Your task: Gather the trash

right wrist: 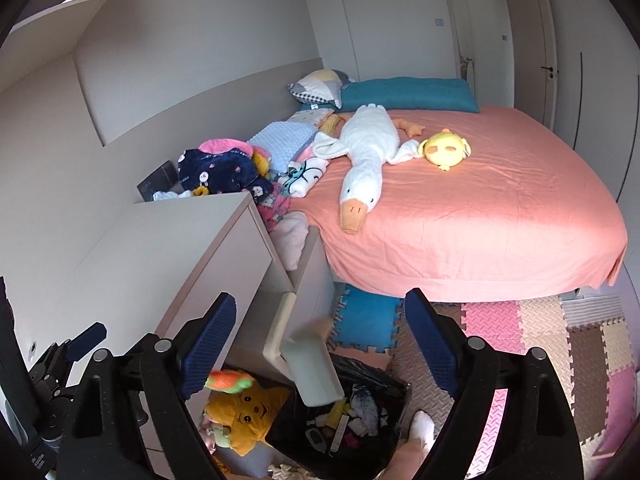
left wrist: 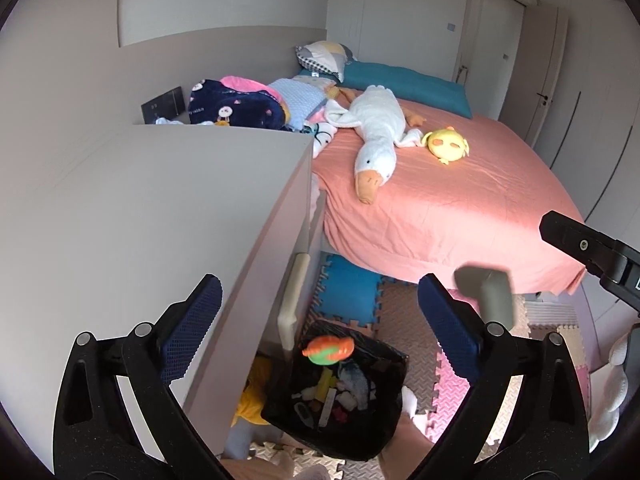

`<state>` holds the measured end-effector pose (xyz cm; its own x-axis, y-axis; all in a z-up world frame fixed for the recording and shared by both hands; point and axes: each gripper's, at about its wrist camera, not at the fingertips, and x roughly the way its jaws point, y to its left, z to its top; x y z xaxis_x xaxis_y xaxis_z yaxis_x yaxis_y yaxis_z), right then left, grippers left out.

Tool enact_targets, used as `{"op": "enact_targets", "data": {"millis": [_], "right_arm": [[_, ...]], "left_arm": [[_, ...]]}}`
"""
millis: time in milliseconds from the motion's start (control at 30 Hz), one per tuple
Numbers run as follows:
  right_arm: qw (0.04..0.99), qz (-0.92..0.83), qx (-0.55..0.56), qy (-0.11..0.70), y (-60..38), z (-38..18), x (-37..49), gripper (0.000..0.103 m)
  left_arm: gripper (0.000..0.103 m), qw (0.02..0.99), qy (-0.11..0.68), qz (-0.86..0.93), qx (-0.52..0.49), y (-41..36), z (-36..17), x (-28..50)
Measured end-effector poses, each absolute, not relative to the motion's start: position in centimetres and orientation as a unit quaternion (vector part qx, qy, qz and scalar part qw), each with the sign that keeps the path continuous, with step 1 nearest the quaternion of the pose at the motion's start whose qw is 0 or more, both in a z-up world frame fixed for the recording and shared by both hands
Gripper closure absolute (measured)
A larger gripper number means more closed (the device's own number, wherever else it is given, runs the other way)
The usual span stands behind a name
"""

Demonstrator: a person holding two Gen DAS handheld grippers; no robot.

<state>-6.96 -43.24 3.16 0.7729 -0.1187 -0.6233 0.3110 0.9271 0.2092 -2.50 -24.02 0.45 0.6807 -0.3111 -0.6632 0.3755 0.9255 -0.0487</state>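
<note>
Below both tongs, left tongs (left wrist: 320,332) and right tongs (right wrist: 320,344) released wide, 2 pieces look caught mid-drop over the black trash bag (left wrist: 384,432): an orange-green toy (left wrist: 329,350) and a grey block (right wrist: 314,372). My worry: the block sits toward the bag's left rim in the right view and could tumble onto the floor mat (right wrist: 540,332) or the yellow plush (right wrist: 244,412). Inside the bag lie mixed scraps, wrappers and small bits.
</note>
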Motion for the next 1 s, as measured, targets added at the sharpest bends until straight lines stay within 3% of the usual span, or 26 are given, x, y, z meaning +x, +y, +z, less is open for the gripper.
{"op": "enact_targets", "data": {"millis": [1000], "right_arm": [[0.929,-0.113,0.146,0.320,-43.70,3.18,-7.16,0.017]], "left_arm": [[0.007,0.924,0.335,-0.183,0.037,-23.78,1.17,-2.94]]}}
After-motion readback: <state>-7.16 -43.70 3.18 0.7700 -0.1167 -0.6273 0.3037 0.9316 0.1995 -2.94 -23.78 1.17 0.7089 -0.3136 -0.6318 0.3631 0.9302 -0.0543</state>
